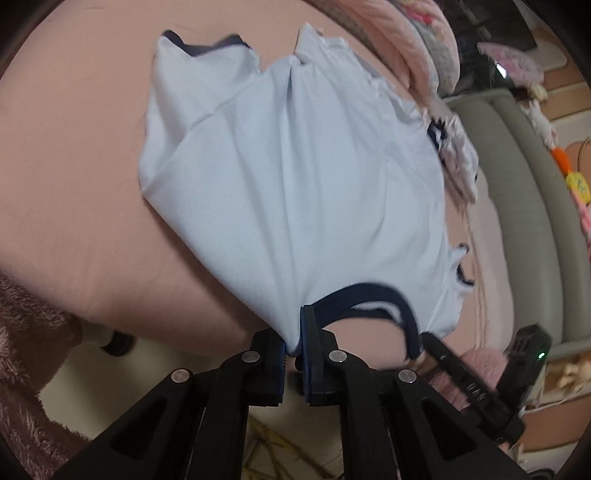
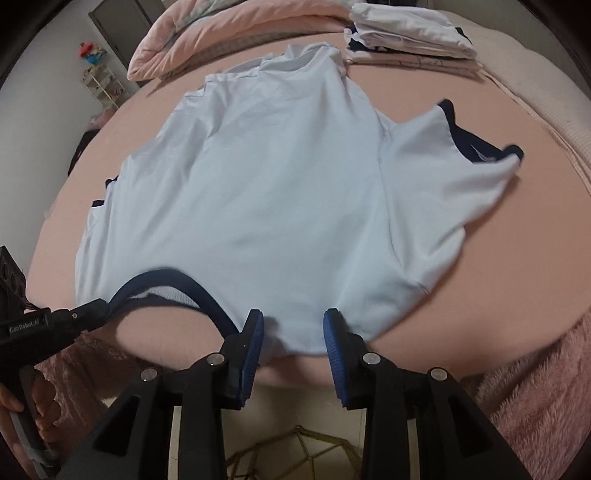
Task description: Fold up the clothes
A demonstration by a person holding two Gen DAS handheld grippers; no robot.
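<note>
Barely begun on this piece: pale blue shirt (image 2: 273, 192) spread nearly flat on the pink bed (image 2: 535, 229), back up, navy collar (image 2: 166, 284) at the near edge, hem toward the far pillows. Already done, by the look of it: a small stack of folded clothes (image 2: 410, 33) at the far right corner, beside the rolled pink quilt (image 2: 221, 33). Still to come for the shirt, as a guess: sleeves in, sides over, halves together, then onto the stack. Left tool (image 1: 293, 349) clenched on a pinch of shoulder cloth just beside the collar. Right tool (image 2: 293, 332) released, jaws apart with the near shoulder edge lying loose between them, pads not pressing. Right sleeve (image 2: 454, 177) fanned outward with its navy cuff raised; left sleeve tucked partly under at the far left. Plenty of bare bed to the right and behind the sleeve for swinging cloth over; less room on the left, where the mattress edge drops away. Near edge of the bed right under both tools, fuzzy pink blanket (image 2: 546, 387) hanging there, so little margin for pulling the shirt closer without it sliding off.
</note>
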